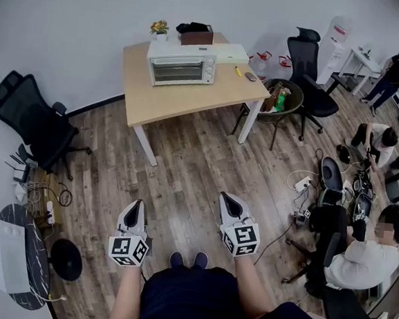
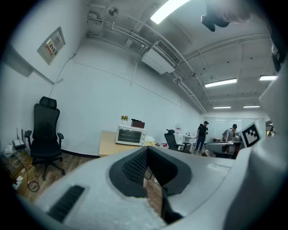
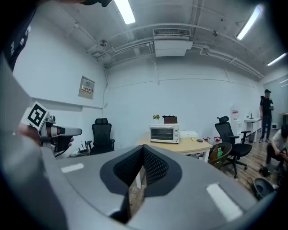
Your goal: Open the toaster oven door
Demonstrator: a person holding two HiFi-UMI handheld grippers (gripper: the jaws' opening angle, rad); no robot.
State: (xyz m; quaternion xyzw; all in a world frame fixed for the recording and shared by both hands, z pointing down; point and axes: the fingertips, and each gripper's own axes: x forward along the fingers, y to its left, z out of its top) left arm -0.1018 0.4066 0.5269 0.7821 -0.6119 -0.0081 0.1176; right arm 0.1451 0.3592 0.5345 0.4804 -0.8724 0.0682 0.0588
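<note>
A white toaster oven (image 1: 182,65) stands with its door closed at the back of a light wooden table (image 1: 191,99), far ahead of me across the wood floor. It also shows small and distant in the left gripper view, toaster oven (image 2: 130,135), and the right gripper view, toaster oven (image 3: 164,134). My left gripper (image 1: 133,216) and right gripper (image 1: 230,204) are held low near my body, both pointing toward the table. The jaws of each are together with nothing between them, as seen on the left gripper (image 2: 147,167) and the right gripper (image 3: 141,170).
A black office chair (image 1: 36,120) stands at the left, another chair (image 1: 308,67) and a round seat (image 1: 282,100) right of the table. People and floor cables (image 1: 301,192) fill the right side. A flower pot (image 1: 159,28), brown box (image 1: 196,34) and white box (image 1: 230,52) sit by the oven.
</note>
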